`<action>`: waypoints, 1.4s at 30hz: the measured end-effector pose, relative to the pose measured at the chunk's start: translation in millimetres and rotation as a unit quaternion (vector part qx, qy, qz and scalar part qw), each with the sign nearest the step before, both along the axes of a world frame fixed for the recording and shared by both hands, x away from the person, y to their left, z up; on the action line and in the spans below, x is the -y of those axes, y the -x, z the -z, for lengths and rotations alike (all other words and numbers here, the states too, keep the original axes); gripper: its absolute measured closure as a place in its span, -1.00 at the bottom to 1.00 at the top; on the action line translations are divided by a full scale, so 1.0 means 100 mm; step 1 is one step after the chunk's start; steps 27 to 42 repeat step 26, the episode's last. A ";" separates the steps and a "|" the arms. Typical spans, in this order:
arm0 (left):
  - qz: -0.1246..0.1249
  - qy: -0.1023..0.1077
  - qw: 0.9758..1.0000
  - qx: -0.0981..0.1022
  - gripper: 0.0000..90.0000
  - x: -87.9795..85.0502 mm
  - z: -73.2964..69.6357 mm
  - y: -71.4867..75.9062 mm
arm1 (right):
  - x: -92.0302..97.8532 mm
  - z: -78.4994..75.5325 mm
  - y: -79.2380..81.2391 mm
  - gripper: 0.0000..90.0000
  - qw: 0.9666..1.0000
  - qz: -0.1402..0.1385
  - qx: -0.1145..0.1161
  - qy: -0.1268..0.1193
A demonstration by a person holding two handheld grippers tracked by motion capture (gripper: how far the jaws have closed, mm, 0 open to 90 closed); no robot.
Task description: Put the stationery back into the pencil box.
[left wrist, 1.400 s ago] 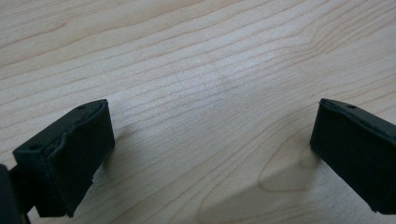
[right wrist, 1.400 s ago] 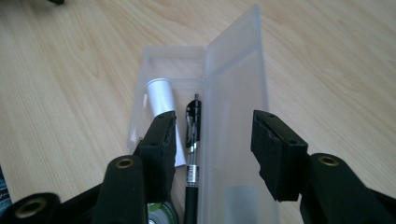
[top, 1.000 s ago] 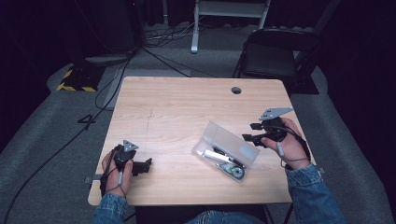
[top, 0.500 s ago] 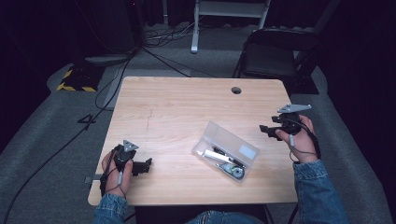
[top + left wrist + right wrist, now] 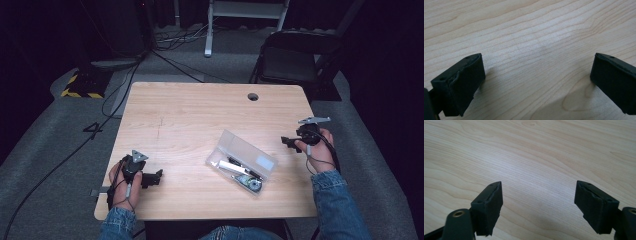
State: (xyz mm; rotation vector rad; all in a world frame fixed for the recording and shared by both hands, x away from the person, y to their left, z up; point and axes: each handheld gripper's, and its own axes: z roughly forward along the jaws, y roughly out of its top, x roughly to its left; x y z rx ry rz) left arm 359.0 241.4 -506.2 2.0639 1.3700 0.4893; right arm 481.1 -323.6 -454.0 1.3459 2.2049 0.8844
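Note:
A clear plastic case [image 5: 243, 161] lies closed on the wooden table [image 5: 200, 120], right of the middle, with pens and a round tape-like item inside. My right gripper [image 5: 286, 142] hangs low near the table's right edge, apart from the case. Its jaws have just been opening and stand wide in the right gripper view [image 5: 537, 207], with bare wood between them. My left gripper [image 5: 157, 177] rests at the front left corner. It is open too in the left gripper view [image 5: 536, 85], with nothing between its pads.
A round cable hole [image 5: 253, 96] sits near the table's far right edge. A black folding chair [image 5: 295, 62] stands behind the table at the right. Cables [image 5: 120, 85] run over the grey floor at the left, by a yellow-and-black striped box [image 5: 80, 85].
My right hand has moved away from the case toward the right edge and come down, and its jaws have widened. The left hand and the case have kept still.

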 end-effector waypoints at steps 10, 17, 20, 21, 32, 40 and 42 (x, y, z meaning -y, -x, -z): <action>0.000 0.000 1.000 0.000 -1.00 0.00 0.00 0.00 | 0.03 0.34 -0.09 -0.50 1.000 0.007 -0.002 0.004; -0.001 0.000 1.000 0.000 -1.00 0.00 0.00 0.00 | 0.03 0.45 -0.11 -0.57 1.000 0.007 0.003 -0.006; 0.000 0.000 1.000 0.000 -1.00 0.00 0.00 0.00 | 0.03 0.48 -0.11 -0.67 1.000 0.010 0.015 -0.014; -0.001 0.000 1.000 0.000 -1.00 0.00 0.00 0.00 | 0.02 0.50 -0.10 -0.68 1.000 0.014 0.020 -0.014; -0.001 0.000 1.000 0.000 -1.00 0.00 0.00 0.00 | 0.01 0.50 -0.10 -0.68 1.000 0.016 0.021 -0.015; -0.001 0.000 1.000 0.000 -1.00 0.00 0.00 0.00 | 0.01 0.50 -0.10 -0.68 1.000 0.016 0.021 -0.015; -0.001 0.000 1.000 0.000 -1.00 0.00 0.00 0.00 | 0.01 0.50 -0.10 -0.68 1.000 0.016 0.021 -0.015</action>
